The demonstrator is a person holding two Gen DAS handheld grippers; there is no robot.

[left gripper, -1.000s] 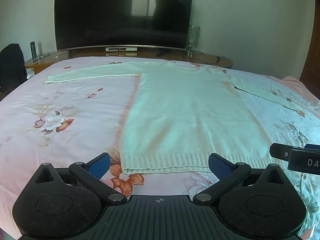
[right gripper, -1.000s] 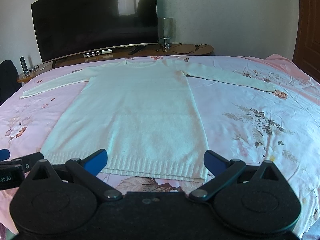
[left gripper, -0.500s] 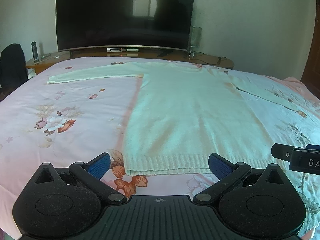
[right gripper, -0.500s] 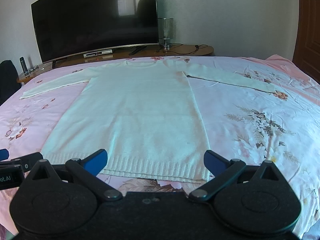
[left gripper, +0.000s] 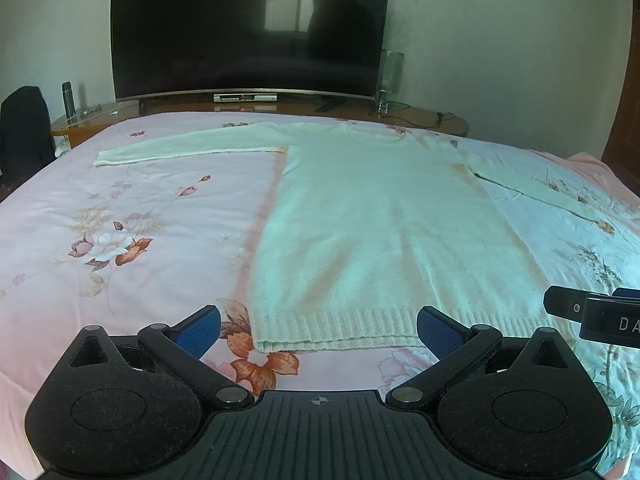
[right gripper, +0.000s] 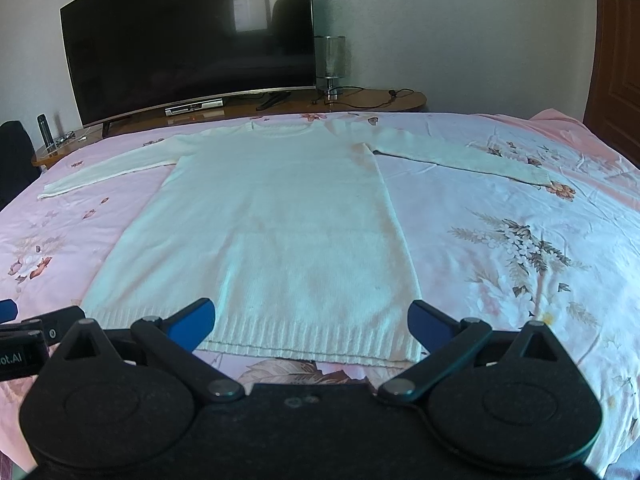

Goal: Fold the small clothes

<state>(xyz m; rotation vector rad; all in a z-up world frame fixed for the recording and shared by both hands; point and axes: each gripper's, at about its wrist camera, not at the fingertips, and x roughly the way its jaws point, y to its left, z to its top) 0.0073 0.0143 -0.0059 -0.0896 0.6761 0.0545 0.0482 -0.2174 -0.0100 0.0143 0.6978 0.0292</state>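
The left gripper point(left gripper: 318, 330) is held with its jaws spread wide, and nothing is gripped or touched between the blue pads point(left gripper: 199, 330). Just ahead of its fingertips the ribbed hem of a white knitted sweater point(left gripper: 372, 232) is seen, the hem's left corner lying between the two pads and slightly beyond them. Off to its right, at the edge of the left wrist view, the black tip of the right gripper point(left gripper: 592, 314) is seen level with the hem's right corner.

The right gripper point(right gripper: 312, 322) is likewise opened wide and holds nothing; its blue pads point(right gripper: 430, 326) stand apart above the bedsheet point(right gripper: 520, 248), with the hem's right portion lying just in front of and between them. To its left, the left gripper point(right gripper: 24, 340) is partly visible at the frame edge.

Beyond both grippers the sweater is spread flat on the pink floral bedsheet, hem nearest, neckline farthest, and both sleeves stretched outward to either side. Whether the hem is touched by either gripper cannot be told, though a gap appears in both views.

Farther still, past the bed's far edge, a wooden cabinet point(right gripper: 372, 100) is seen, on which a large dark television point(right gripper: 188, 40) and a glass lamp point(right gripper: 330, 64) are placed.
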